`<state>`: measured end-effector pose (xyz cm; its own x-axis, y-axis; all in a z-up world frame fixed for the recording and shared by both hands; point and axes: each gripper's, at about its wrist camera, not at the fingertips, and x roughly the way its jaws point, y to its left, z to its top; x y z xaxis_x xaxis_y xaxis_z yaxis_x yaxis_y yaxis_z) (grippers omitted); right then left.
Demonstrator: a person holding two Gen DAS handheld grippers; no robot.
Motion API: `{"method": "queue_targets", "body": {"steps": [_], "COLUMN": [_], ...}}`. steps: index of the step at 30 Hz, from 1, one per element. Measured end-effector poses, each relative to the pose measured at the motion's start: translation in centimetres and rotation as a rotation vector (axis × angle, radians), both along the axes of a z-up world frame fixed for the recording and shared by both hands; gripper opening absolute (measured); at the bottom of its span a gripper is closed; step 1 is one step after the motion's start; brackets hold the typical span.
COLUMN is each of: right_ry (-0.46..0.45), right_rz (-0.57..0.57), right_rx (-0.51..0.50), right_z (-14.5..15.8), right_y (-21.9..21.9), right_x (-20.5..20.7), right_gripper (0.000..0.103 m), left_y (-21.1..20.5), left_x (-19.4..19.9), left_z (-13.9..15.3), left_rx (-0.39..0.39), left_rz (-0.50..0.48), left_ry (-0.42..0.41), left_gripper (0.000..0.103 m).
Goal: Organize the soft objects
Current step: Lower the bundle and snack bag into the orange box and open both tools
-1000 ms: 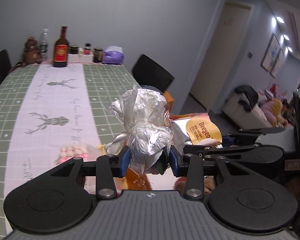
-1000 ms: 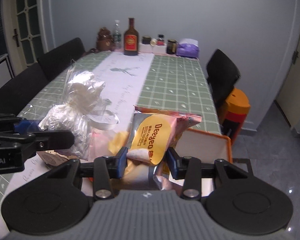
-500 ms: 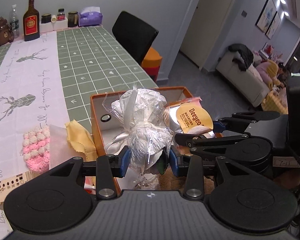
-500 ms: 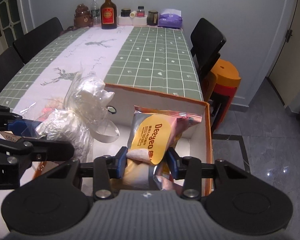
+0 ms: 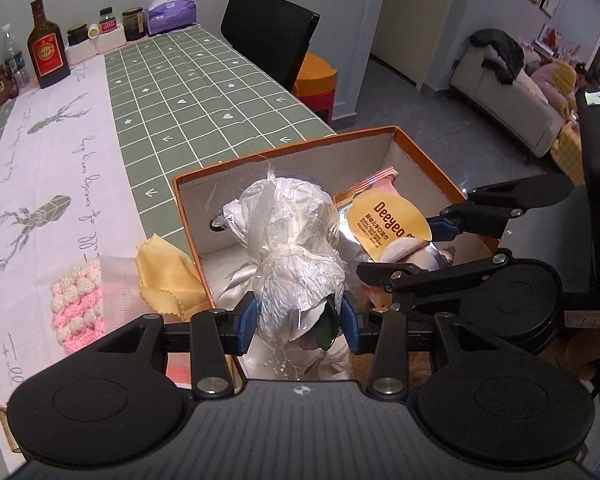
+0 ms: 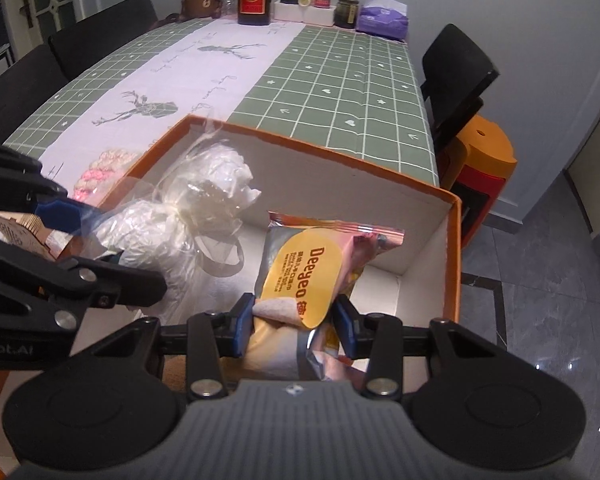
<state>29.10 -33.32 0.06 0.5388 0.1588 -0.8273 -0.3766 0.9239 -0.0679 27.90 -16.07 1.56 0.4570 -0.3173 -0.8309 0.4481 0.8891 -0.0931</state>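
My left gripper [image 5: 298,316] is shut on a clear plastic-wrapped white bundle [image 5: 288,248] and holds it inside the orange box [image 5: 284,150] on its left side. My right gripper [image 6: 294,326] is shut on a silver and pink wet-wipes pack [image 6: 304,268] with an orange "Deeyeo" label and holds it in the same box [image 6: 340,160], to the right of the bundle [image 6: 188,216]. The pack also shows in the left wrist view [image 5: 384,224].
A yellow cloth [image 5: 166,276] and a pink-and-white crocheted piece [image 5: 78,304] lie on the table left of the box. Bottles, jars and a purple tissue pack [image 6: 382,16] stand at the far end. Black chairs [image 6: 456,76] and an orange stool [image 6: 484,152] flank the right side.
Both grippers have tipped down and moved forward with their loads. The bundle and the wipes pack have gone from above the table down into the orange box.
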Motion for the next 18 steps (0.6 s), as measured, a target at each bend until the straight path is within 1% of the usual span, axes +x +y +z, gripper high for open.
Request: {"method": "queue_targets", "body": {"steps": [4, 7, 9, 10, 11, 12, 14, 16, 18], "right_ry": [0.037, 0.06, 0.067, 0.071, 0.069, 0.061, 0.036, 0.035, 0.037], "right_rz": [0.006, 0.008, 0.014, 0.016, 0.019, 0.022, 0.021, 0.022, 0.021], "right_rx": [0.003, -0.004, -0.028, -0.036, -0.04, -0.043, -0.073, -0.089, -0.094], "right_z": [-0.6, -0.9, -1.1, -1.2, -1.2, -1.0, -0.4, 0.0, 0.3], "right_y": [-0.5, -0.6, -0.4, -0.3, -0.2, 0.0, 0.3, 0.3, 0.2], "right_x": [0.3, 0.5, 0.6, 0.6, 0.5, 0.4, 0.2, 0.2, 0.1], "right_gripper": [0.043, 0.043, 0.043, 0.043, 0.043, 0.047, 0.051, 0.051, 0.051], "left_y": [-0.7, -0.8, -0.6, -0.6, -0.5, -0.4, -0.2, 0.1, 0.4], "left_x": [-0.2, -0.2, -0.1, 0.0, 0.0, 0.0, 0.0, -0.1, -0.3], "left_z": [0.0, -0.2, -0.4, -0.5, -0.6, -0.7, -0.7, -0.5, -0.3], "left_rx": [0.061, 0.081, 0.068, 0.062, 0.053, 0.044, 0.028, 0.007, -0.017], "left_rz": [-0.005, -0.002, 0.005, 0.009, 0.012, 0.016, 0.03, 0.035, 0.034], "left_ry": [0.004, 0.007, 0.018, 0.025, 0.03, 0.032, 0.033, 0.035, 0.033], "left_gripper": [0.051, 0.053, 0.055, 0.059, 0.06, 0.061, 0.061, 0.063, 0.068]}}
